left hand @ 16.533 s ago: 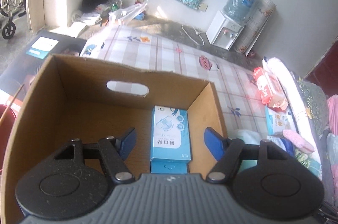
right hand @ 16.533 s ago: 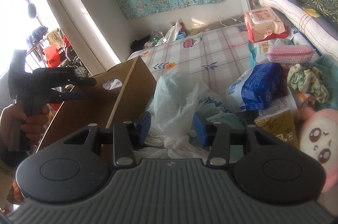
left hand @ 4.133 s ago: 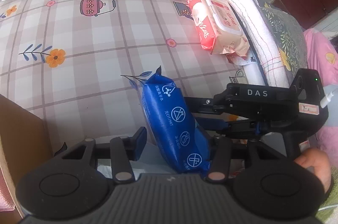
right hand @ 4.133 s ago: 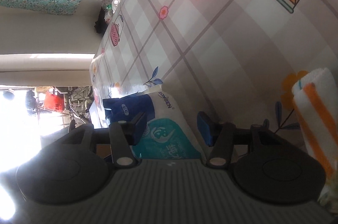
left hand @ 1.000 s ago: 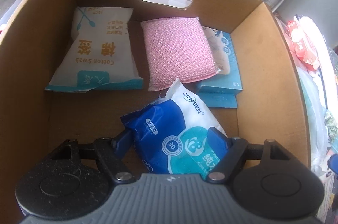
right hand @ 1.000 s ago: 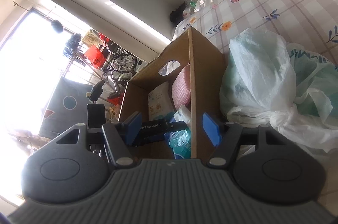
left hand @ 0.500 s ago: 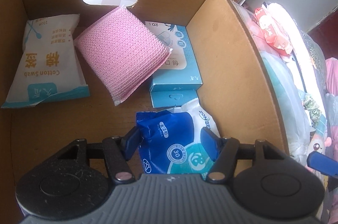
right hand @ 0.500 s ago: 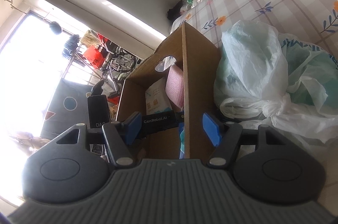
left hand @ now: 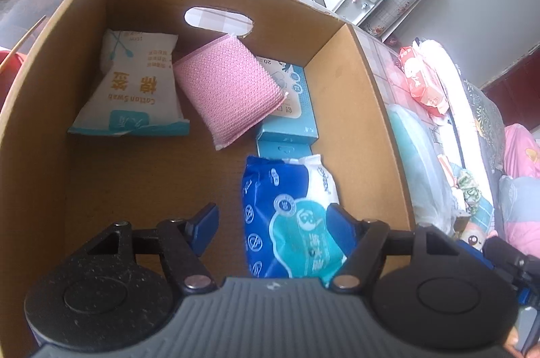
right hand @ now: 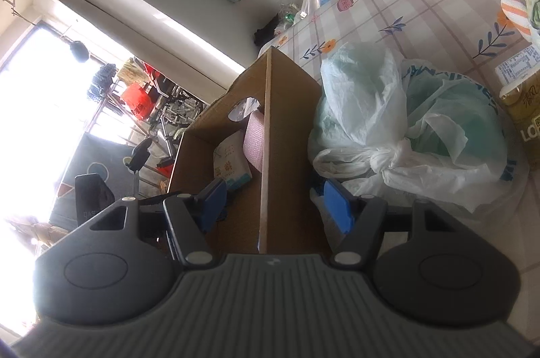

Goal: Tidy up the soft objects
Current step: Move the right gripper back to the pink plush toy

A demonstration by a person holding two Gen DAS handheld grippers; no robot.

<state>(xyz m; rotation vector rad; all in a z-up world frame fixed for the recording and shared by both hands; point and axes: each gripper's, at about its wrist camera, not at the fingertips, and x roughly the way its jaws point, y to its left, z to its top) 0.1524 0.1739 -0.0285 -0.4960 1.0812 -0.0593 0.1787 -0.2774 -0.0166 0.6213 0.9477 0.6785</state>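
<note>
My left hand-held gripper (left hand: pixel 273 218) is spread wide over the cardboard box (left hand: pixel 351 108), which holds four soft things: one blue wet-wipe pack (left hand: pixel 292 216) by my right finger, one cotton swab bag (left hand: pixel 135 87), one pink sponge (left hand: pixel 227 91) and one blue tissue box (left hand: pixel 293 108). My right hand-held gripper (right hand: pixel 271 201) hangs wide, straddling the box wall beside one knotted plastic bag (right hand: pixel 405 121).

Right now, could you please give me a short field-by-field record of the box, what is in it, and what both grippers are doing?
container: cardboard box, open top
back row: cotton swab pack leftmost, pink sponge leaning on the light blue carton
front: blue wipes pack lying on the floor by the right wall
left gripper: open over the box, the wipes pack beside its right finger, released
right gripper: open, holding nothing, straddling the box wall from above
outside: white plastic bag beside the box
</note>
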